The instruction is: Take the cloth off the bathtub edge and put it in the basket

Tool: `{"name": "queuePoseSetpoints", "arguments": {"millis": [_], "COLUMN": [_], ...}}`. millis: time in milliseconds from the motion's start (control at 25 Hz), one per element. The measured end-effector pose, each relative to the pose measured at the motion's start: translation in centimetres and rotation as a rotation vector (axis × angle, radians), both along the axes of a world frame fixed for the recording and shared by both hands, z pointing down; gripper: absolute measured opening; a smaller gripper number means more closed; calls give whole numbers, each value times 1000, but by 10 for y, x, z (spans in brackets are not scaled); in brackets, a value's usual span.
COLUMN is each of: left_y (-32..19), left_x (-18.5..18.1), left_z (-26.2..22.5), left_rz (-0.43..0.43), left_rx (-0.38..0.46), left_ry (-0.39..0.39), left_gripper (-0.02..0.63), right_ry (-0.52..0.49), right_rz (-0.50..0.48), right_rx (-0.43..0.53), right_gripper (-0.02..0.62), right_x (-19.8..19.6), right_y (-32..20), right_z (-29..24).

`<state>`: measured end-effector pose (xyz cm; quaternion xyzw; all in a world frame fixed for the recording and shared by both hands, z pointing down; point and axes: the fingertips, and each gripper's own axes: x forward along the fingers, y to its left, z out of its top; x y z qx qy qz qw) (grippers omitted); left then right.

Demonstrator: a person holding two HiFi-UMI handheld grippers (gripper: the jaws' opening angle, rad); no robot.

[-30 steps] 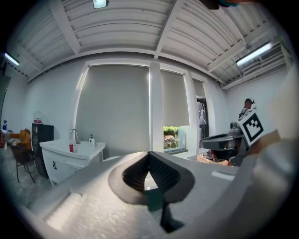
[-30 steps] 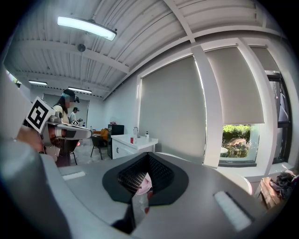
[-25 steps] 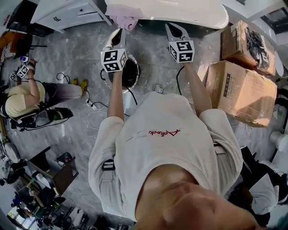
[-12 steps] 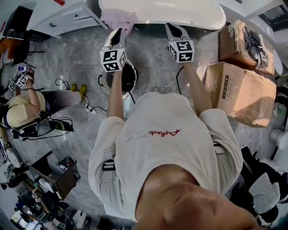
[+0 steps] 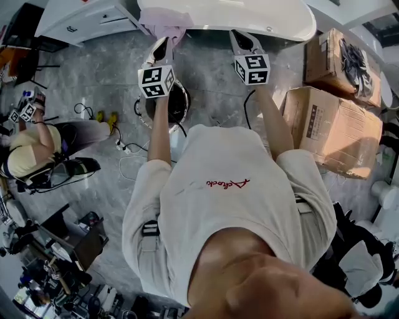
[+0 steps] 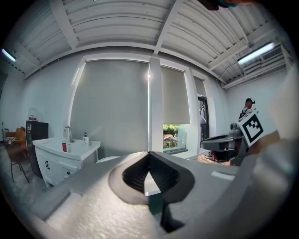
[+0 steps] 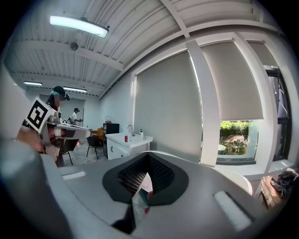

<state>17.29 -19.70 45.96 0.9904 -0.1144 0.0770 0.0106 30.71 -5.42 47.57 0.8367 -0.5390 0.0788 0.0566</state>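
Observation:
In the head view a pink cloth (image 5: 166, 30) hangs over the left end of the white bathtub's (image 5: 249, 19) rim. My left gripper (image 5: 163, 45) points at it from just below, shut and holding nothing. My right gripper (image 5: 238, 36) is level with it further right, near the tub's side, also shut and empty. A round dark basket (image 5: 179, 104) stands on the floor under the left gripper's marker cube. The left gripper view shows the closed jaws (image 6: 149, 161) and, far off, a window wall. The right gripper view shows its closed jaws (image 7: 147, 170) and the left gripper (image 7: 44, 122) at its left.
A white sink cabinet (image 5: 81, 22) stands left of the tub. Two cardboard boxes (image 5: 333, 124) are stacked at the right. Cables (image 5: 128, 149) trail over the grey floor near the basket. A seated person (image 5: 31, 143) is at the far left among cluttered gear.
Both grippers have moved a little forward toward the bathtub together with the person. The left tip now sits closer under the pink cloth. Both pairs of jaws stay shut.

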Motion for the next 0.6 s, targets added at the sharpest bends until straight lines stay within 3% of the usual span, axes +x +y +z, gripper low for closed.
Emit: {"name": "queuePoseSetpoints", "arguments": {"millis": [600], "left_y": [-22], "left_x": [46], "left_z": [4], "left_rz": [40], "left_rx": [-14], "left_ry": [4], "left_gripper": [0], "right_ry": [9], "right_rz": [23], "right_rx": [-9], "right_gripper": [6], "right_x": [32], "right_y": [-20], "right_z": [0]}}
